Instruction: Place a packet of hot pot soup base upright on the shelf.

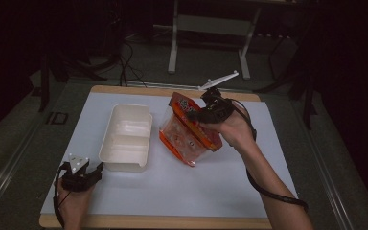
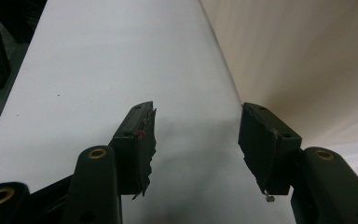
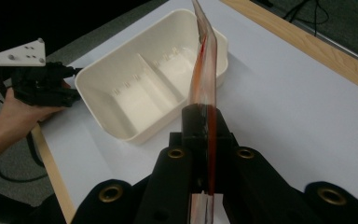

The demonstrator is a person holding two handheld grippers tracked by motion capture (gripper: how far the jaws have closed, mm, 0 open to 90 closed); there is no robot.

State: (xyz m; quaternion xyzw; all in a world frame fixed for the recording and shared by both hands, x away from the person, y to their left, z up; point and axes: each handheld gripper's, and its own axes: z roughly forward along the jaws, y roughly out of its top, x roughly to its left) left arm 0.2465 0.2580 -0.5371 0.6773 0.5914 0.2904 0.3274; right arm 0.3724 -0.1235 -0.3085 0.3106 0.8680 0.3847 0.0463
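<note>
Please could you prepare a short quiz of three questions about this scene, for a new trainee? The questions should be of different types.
1. True or false: the right tool is shut on the edge of the orange snack bag.
2. Multiple choice: where does the left tool rest?
A. inside the container
B. on the white mat, beside the near end of the cream container
C. on the bag
3. Fill in: the cream container has ___ compartments, and they are empty.

Key
1. True: its jaws pinch the thin bag edge, and the bag hangs tilted with its low corner at the mat.
2. B: its jaws stand open with nothing between them.
3. Two.
</note>
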